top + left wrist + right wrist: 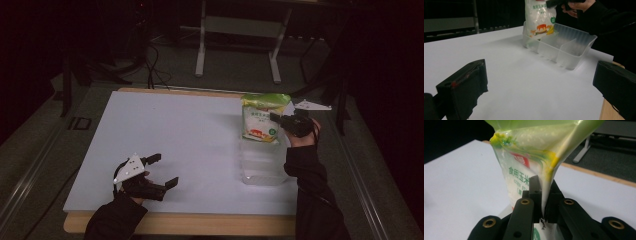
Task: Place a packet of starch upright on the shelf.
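Observation:
A white bag of starch (pixel 260 119) with a green-yellow top hangs upright over the far end of a clear plastic bin (pixel 262 169) at the table's right side. My right gripper (pixel 278 119) is shut on the bag's right edge; in the right gripper view the black jaws pinch the bag's seam (pixel 543 195). In the left gripper view the bag (pixel 539 18) has its bottom down in the far compartment of the bin (pixel 564 48). My left gripper (pixel 164 171) rests low near the table's front left, jaws wide apart and empty, fingers (pixel 464 87) framing bare table.
The white table top (pixel 190 140) has a wooden front edge (pixel 200 224). The clear bin has dividers making several compartments. Beyond the table stands a metal frame (pixel 240 30) on the dark floor, with cables (pixel 152 65) at the far left.

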`<state>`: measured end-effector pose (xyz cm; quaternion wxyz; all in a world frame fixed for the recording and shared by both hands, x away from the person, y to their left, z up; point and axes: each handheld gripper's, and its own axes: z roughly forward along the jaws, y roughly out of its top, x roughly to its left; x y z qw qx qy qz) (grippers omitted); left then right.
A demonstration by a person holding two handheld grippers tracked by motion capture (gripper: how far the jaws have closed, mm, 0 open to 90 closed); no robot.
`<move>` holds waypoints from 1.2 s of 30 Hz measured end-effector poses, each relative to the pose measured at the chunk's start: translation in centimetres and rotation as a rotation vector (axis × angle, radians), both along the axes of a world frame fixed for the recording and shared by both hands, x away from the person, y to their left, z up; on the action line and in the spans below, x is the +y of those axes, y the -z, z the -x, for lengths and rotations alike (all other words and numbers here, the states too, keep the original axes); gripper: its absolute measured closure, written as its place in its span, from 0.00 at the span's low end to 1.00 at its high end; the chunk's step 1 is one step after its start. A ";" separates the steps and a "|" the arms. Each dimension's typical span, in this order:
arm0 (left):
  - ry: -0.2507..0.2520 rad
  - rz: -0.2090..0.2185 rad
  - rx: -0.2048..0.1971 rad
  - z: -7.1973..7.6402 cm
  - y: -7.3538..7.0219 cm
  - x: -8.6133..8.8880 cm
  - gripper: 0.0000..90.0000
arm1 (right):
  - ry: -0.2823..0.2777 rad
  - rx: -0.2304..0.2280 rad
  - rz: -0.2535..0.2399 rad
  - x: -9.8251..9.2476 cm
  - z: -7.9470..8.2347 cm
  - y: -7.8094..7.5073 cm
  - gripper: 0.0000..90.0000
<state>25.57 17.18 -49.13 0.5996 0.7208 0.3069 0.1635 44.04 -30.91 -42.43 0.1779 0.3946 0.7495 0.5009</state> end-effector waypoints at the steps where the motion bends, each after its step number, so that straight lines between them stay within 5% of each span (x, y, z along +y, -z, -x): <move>1: 0.003 0.003 0.002 0.0 0.0 0.0 0.00 | -0.005 0.004 -0.007 0.0 0.0 0.2 0.96; 17: 0.020 0.011 0.007 0.0 0.0 0.0 0.00 | -0.001 0.098 -0.028 -1.0 -0.3 1.3 0.94; 26: 0.019 0.004 0.002 0.1 0.0 -0.1 0.00 | 0.060 0.082 -0.002 -1.3 0.4 0.3 0.73; 30: 0.018 0.001 0.006 0.0 0.1 -0.1 0.00 | 0.105 0.069 0.021 -1.3 1.2 -0.1 0.48; 36: 0.020 -0.002 0.009 0.0 0.1 -0.2 0.00 | 0.133 0.019 0.020 -1.4 2.6 -0.6 0.28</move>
